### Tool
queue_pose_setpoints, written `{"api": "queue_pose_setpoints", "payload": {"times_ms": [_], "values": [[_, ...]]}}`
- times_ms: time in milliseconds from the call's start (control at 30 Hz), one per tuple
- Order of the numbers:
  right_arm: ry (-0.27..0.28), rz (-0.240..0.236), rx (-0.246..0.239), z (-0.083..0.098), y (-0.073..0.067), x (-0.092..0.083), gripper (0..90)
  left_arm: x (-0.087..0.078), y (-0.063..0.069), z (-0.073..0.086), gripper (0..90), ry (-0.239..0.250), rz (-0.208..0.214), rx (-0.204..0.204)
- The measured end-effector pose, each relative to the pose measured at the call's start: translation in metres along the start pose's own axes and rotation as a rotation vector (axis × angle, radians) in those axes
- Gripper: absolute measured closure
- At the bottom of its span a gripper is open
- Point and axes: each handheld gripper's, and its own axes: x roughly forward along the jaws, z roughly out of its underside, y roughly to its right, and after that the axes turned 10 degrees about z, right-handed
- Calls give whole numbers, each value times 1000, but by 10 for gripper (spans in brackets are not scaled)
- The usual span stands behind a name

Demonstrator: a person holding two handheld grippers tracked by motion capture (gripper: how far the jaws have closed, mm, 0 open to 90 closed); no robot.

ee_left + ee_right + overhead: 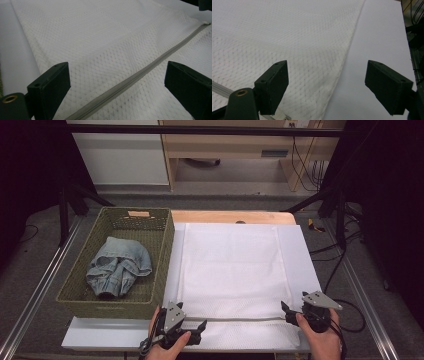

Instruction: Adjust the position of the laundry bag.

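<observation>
Reading the high view: the flat white mesh laundry bag (227, 270) lies spread on the white-covered bench (300, 250), straight ahead of both hand-held grippers.
High view, zipper axis: the grey zipper (240, 318) runs crosswise along the bag's near edge, from one hand-held gripper to the other.
High view, left hand-held gripper (200, 326): at the near left end of the zipper, jaws pointing along it toward the right one; holding nothing.
High view, right hand-held gripper (286, 312): at the near right corner of the bag, jaws pointing inward; holding nothing.
High view, aside: an olive woven basket (165, 250) with crumpled blue denim clothing (119, 266) sits ahead and to the left of the left hand-held gripper, well apart from the right.
Left gripper view, jaws: spread wide, with mesh and zipper (130, 81) lying between and below them, not pinched.
Left gripper view, direction: the zipper runs diagonally away from the jaws to its far end near the other hand-held gripper.
Right gripper view, jaws: spread wide, empty, straddling the bag's side seam (344, 62).
Right gripper view, nearness: a small white zipper pull (279, 115) appears just beside the left-hand jaw, so the right hand looks nearer to it.
Judgement: the coming pull would likely run along the zipper's crosswise line, one hand pinning the bag.
</observation>
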Motion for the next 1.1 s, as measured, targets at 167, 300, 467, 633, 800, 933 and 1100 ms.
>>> {"api": "queue_pose_setpoints", "payload": {"times_ms": [167,300,467,633,800,933,1100], "values": [[-27,1,38,4,9,-1,191,2,-1,4,60,-15,-32,-22],[-42,10,27,4,11,-3,136,3,2,2,59,-34,-55,9],[-73,7,27,4,10,-3,87,6,3,5,59,-50,-58,1],[-54,21,33,2,9,-7,87,6,2,7,61,-56,-63,-10],[-31,30,4,-6,8,-10,139,6,3,7,63,-63,-69,-10],[-22,26,-7,-20,11,-9,233,6,4,8,88,-77,-70,0],[-61,1,-65,-41,11,5,352,2,3,10,102,-78,-82,-6]]}}
